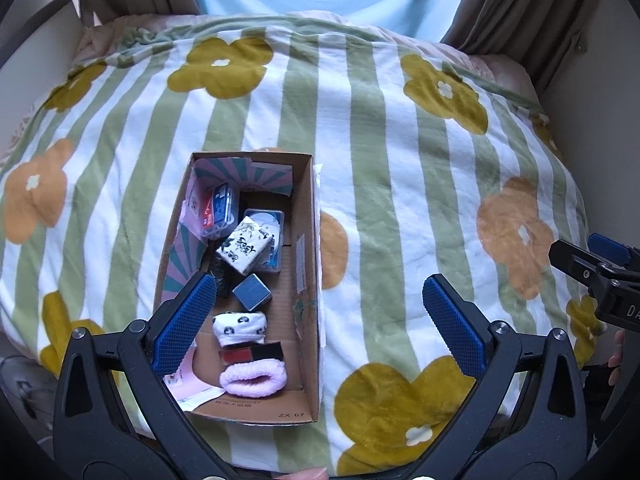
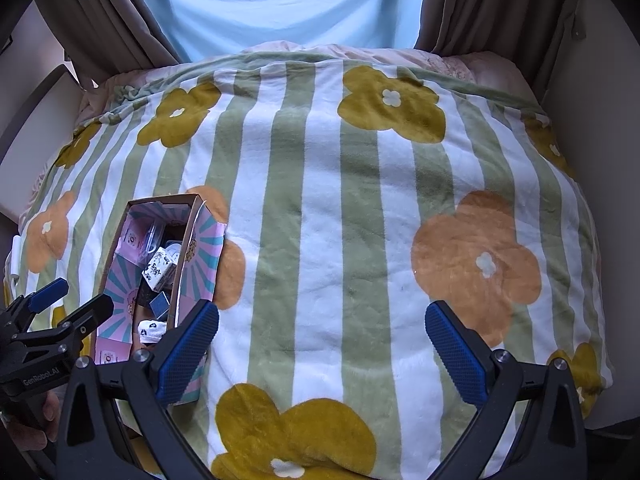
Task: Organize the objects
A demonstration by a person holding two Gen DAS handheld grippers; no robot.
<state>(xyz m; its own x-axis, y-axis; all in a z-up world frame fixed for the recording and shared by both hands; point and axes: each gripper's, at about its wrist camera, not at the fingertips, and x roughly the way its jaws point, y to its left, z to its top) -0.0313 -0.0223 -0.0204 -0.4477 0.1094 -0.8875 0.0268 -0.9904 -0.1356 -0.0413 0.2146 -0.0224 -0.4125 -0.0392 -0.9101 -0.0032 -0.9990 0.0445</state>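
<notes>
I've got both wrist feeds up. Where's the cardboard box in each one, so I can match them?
Left wrist view: the cardboard box sits lower centre-left, open, partly behind the left hand-held gripper near finger.
Right wrist view: the box lies at the lower left, seen at a slant, beside the right hand-held gripper.
Shared landmark: the orange flower on the blanket against the box's right wall.

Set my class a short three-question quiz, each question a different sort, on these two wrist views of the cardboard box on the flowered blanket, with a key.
1. True or false: the left gripper holds the pink fluffy sock.
2. Multiple choice: the cardboard box rests on A) bare floor B) the striped blanket C) a shelf.
3. Fill in: next to the pink sock, toward the grey cube, lies a red and ___ bar.

Key: 1 false, both grippers are open and empty, including the right gripper; 2 B; 3 black.
</notes>
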